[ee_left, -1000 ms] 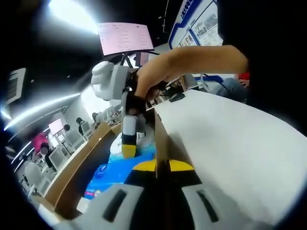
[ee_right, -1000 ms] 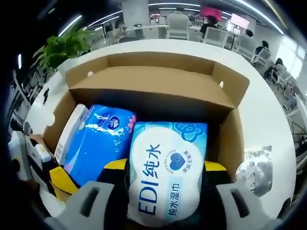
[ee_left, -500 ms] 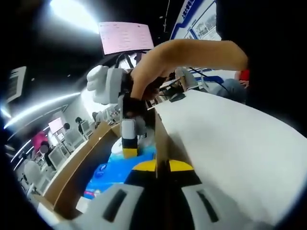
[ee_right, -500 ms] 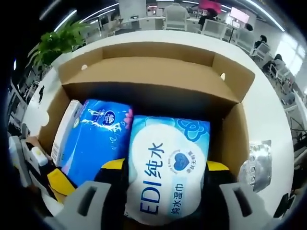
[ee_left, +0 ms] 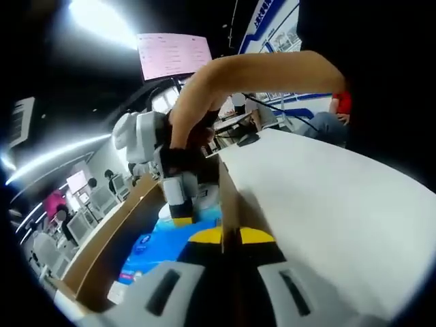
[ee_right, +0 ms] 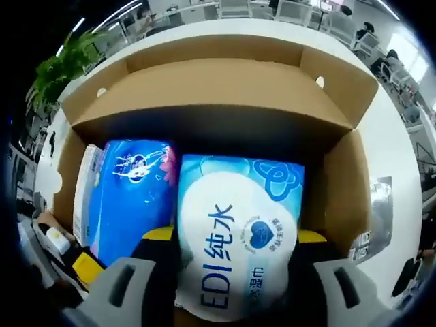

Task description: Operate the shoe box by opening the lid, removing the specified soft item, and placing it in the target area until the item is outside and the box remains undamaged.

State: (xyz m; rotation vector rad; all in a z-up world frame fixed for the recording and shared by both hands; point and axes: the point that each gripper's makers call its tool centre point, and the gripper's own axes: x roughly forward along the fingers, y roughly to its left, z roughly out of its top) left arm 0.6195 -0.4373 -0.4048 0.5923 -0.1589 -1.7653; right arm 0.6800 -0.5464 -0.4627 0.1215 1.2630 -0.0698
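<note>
In an open-plan office, on a white table (ee_right: 388,150), we see the cardboard shoe box (ee_right: 218,88) standing open with a pale wet-wipes pack (ee_right: 235,235) inside it beside a blue pack (ee_right: 129,197). Our right gripper (ee_right: 231,269) has its jaws closed on the near end of the wet-wipes pack. Our left gripper (ee_left: 230,238) pinches the box's side wall, jaws nearly together.

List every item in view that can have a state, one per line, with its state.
Brown cardboard shoe box: open, lid flap up.
White and light-blue wet-wipes pack: inside the box, gripped.
Dark blue tissue pack: lying in the box, untouched.
Right gripper: shut on the wipes pack.
Left gripper: shut on the box wall.
</note>
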